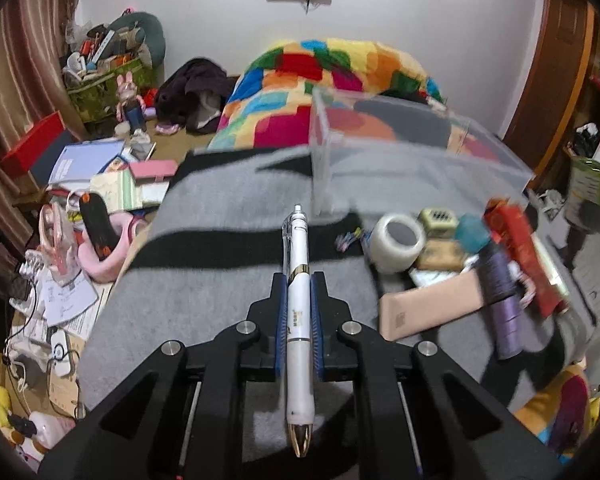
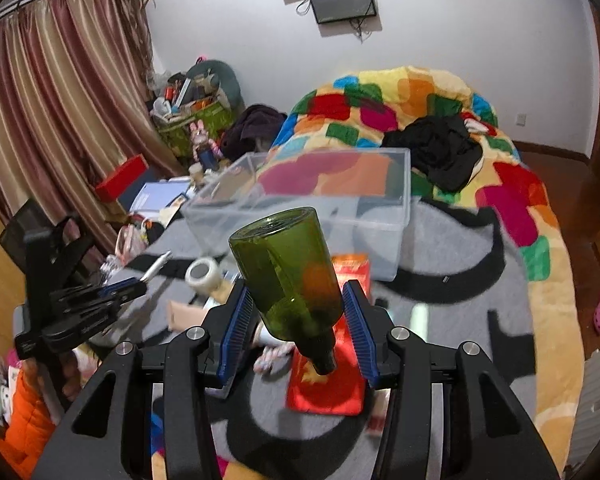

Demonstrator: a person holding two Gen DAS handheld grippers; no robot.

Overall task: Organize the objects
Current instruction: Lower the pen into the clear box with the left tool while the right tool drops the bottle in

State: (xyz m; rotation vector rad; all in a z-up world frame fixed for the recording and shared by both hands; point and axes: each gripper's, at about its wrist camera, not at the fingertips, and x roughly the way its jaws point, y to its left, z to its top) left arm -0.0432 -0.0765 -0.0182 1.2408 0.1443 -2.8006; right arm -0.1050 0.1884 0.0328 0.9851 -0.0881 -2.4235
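My left gripper (image 1: 299, 280) is shut on a white pen (image 1: 297, 308) that points forward above the grey blanket (image 1: 220, 292). The gripper with the pen also shows at the left of the right wrist view (image 2: 132, 286). My right gripper (image 2: 298, 296) is shut on a green bottle (image 2: 288, 272), held bottom forward with its neck toward me. A clear plastic box (image 1: 400, 160) (image 2: 320, 196) stands open on the blanket ahead of both grippers. A tape roll (image 1: 396, 242) (image 2: 204, 274), a purple spool (image 1: 504, 304), a red packet (image 1: 528, 256) (image 2: 328, 384) and small boxes lie on the blanket.
A colourful patchwork quilt (image 2: 420, 100) lies behind the box with black clothes (image 2: 444, 148) on it. A cluttered side table with books (image 1: 84, 160), a red box (image 1: 32, 144) and a green basket (image 1: 100, 88) stands at the left by the curtain (image 2: 60, 100).
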